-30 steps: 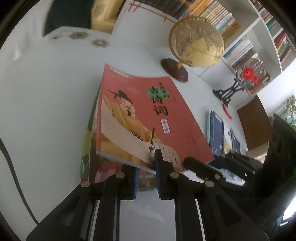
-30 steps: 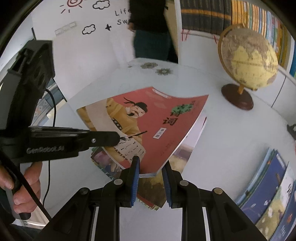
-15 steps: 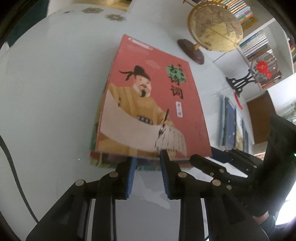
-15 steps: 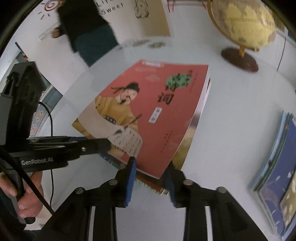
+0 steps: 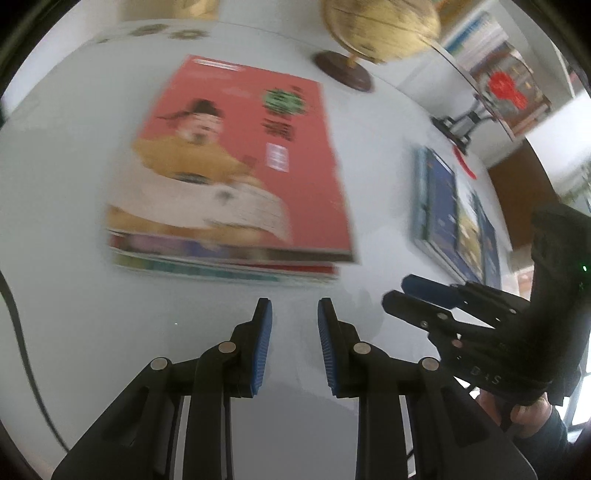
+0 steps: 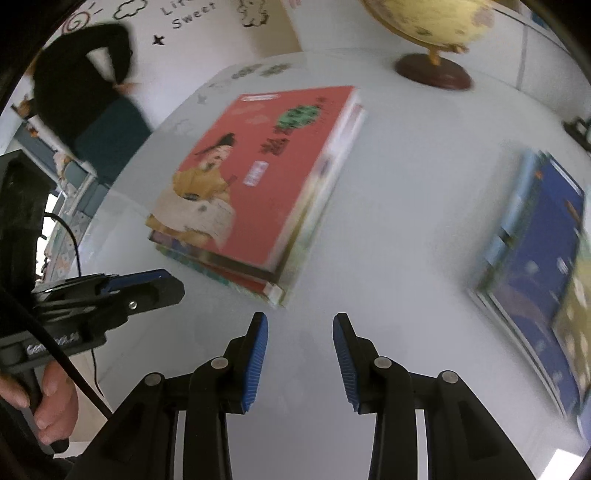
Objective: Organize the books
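Note:
A red book (image 5: 240, 147) with a robed figure on its cover lies flat on top of a stack of books (image 5: 221, 266) on the white table (image 5: 66, 192). My left gripper (image 5: 293, 306) hovers open just short of the stack's near edge, nothing between its blue pads. In the right wrist view the red book (image 6: 266, 173) lies ahead and to the left. My right gripper (image 6: 299, 321) is open and empty near the stack's corner. Each gripper shows in the other's view: the right gripper (image 5: 406, 291) and the left gripper (image 6: 162, 284).
A second pile of blue books (image 5: 443, 206) (image 6: 543, 240) lies to the right. A globe (image 5: 376, 26) (image 6: 432, 18) stands at the back, and a red fan ornament (image 5: 506, 85) on a stand beside shelves. A person (image 6: 85, 85) stands beyond the table's far left.
Both grippers opened and let go of the red book, which was tilted and now lies flat on the stack. Both have drawn back from its near edge.

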A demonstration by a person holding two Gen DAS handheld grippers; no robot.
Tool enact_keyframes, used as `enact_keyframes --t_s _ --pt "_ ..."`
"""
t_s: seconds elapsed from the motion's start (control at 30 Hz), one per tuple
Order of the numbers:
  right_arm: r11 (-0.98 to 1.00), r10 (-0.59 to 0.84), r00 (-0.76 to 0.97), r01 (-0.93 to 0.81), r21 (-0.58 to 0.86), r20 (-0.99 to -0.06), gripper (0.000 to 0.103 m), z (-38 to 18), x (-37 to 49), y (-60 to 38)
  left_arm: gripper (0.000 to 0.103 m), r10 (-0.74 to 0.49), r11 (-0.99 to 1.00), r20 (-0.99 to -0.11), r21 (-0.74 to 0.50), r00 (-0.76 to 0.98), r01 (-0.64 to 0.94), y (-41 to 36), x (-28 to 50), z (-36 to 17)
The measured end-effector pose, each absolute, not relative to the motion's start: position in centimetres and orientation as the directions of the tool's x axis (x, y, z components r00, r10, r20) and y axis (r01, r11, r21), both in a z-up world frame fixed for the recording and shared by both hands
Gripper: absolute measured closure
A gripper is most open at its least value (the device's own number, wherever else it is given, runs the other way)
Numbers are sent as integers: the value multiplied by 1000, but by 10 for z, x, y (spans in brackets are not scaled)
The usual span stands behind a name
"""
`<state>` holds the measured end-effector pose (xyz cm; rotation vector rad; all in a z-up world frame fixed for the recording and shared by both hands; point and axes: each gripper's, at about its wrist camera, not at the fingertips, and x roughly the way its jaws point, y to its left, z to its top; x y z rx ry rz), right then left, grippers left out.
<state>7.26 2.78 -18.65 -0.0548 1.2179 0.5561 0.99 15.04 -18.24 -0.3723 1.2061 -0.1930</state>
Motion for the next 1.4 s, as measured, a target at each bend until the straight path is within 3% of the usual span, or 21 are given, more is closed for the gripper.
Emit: enact_keyframes --t_s 0.53,0.93,1.03,1.2,1.4 --pt "963 239 311 -198 183 -920 68 -171 24 -145 80 -470 882 -849 -440 241 168 -23 8 -174" --pt "984 180 345 -73 165 -921 68 -155 10 -266 80 -500 863 -839 -462 217 204 -113 24 -170" --pt "984 175 348 -49 169 -921 67 -156 14 -286 72 -510 858 -831 -475 222 195 -129 40 -168" --pt "985 169 362 -30 170 -917 53 -156 31 -314 71 -522 850 -832 -491 186 190 -157 64 -178" --pt "992 117 392 -3 126 -913 52 -156 58 -343 71 -512 856 -843 -484 164 182 -179 77 -192"
